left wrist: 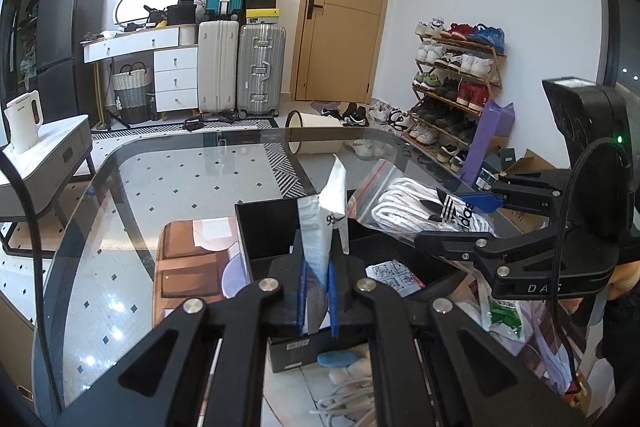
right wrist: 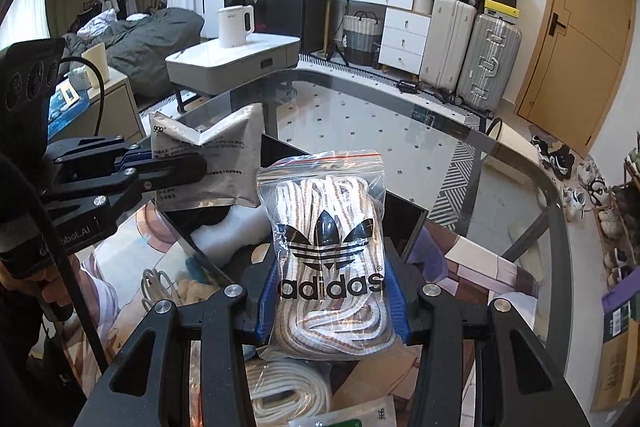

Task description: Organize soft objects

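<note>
The clear zip bag of white shoelaces with a black adidas logo (right wrist: 328,259) is sitting clamped between the blue-padded tongs of the right gripper (right wrist: 334,295), hanging above the open black box (right wrist: 404,227). At ten o'clock from it, the flat silver-grey foil pouch (right wrist: 208,155) is being pinched edge-on by the left gripper (left wrist: 318,291), tongs pressed tight on it (also over the box). The box is resting on the round-cornered glass table (right wrist: 440,131). At six o'clock, a coil of white rope (right wrist: 288,387) is lying below the bag.
</note>
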Demonstrator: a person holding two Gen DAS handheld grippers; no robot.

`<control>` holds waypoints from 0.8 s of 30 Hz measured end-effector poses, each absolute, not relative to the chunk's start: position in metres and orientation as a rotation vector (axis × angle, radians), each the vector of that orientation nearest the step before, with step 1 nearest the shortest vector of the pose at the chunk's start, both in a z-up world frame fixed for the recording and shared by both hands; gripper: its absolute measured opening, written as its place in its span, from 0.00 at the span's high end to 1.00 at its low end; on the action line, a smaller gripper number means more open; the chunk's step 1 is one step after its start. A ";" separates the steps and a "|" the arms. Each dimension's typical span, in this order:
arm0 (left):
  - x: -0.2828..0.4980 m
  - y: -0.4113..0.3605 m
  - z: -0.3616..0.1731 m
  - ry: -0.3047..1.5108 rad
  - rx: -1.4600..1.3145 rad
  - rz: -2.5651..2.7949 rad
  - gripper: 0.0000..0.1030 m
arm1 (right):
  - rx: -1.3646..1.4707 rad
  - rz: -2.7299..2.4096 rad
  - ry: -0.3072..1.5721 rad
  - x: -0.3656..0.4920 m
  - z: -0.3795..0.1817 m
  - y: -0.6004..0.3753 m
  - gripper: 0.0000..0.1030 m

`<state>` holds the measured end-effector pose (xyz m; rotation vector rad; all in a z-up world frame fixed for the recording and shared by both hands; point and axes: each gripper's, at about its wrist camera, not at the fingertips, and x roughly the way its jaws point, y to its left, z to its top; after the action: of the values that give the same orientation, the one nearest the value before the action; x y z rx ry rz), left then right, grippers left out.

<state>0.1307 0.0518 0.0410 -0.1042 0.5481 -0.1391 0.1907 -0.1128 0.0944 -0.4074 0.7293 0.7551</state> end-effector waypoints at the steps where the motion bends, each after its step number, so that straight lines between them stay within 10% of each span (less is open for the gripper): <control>1: 0.132 0.051 0.040 0.550 -0.098 -0.135 0.95 | -0.414 0.759 0.732 0.193 0.094 -0.111 0.56; 24: 0.153 0.040 0.023 0.606 -0.073 -0.117 0.95 | -0.555 0.797 0.828 0.227 0.067 -0.072 0.56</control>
<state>0.1530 0.0397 0.0231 -0.0725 0.6063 -0.1171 0.2268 -0.0725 0.0670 -0.5552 0.8282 0.7971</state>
